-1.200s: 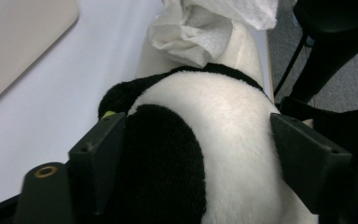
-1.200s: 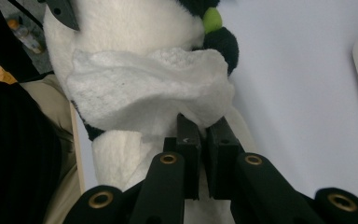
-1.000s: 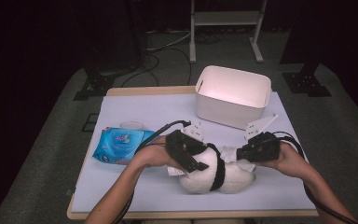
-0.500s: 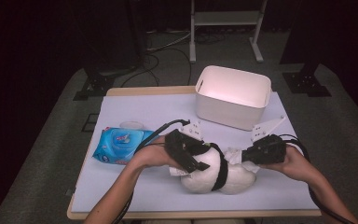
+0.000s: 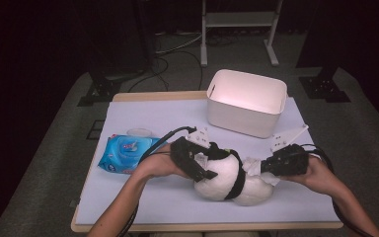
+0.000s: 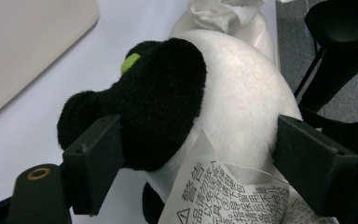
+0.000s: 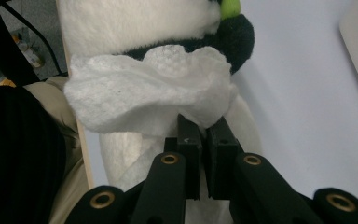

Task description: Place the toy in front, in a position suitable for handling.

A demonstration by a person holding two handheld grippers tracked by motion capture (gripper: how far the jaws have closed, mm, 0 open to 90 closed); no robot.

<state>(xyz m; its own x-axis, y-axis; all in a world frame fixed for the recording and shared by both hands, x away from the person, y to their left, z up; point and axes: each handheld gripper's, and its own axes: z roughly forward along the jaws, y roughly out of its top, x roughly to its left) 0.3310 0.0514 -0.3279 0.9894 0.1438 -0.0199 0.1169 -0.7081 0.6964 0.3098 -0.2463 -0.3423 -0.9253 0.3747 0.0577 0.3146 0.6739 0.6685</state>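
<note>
A black-and-white plush toy (image 5: pixel 227 175) lies on the white table mat near the front edge. My left gripper (image 5: pixel 205 165) clamps it from the left. In the left gripper view the left gripper (image 6: pixel 205 154) has one pad on the toy's black part and the other on its white body (image 6: pixel 233 93). Its jaws have just been closing a little on the toy. My right gripper (image 5: pixel 257 168) comes in from the right, shut on a crumpled white wipe (image 5: pixel 250 165). In the right gripper view that gripper (image 7: pixel 204 133) holds the wipe (image 7: pixel 144 93) against the toy (image 7: pixel 130 18).
A white bin (image 5: pixel 246 106) stands at the back right of the mat. A blue pack of wipes (image 5: pixel 128 153) lies to the left of my left hand. A printed paper tag (image 6: pixel 214 196) hangs from the toy. The table's front edge (image 5: pixel 202 227) runs just below the toy.
My right gripper has shifted slightly to the right with the wipe, along the toy's right end. The left hand and the toy have stayed put.
</note>
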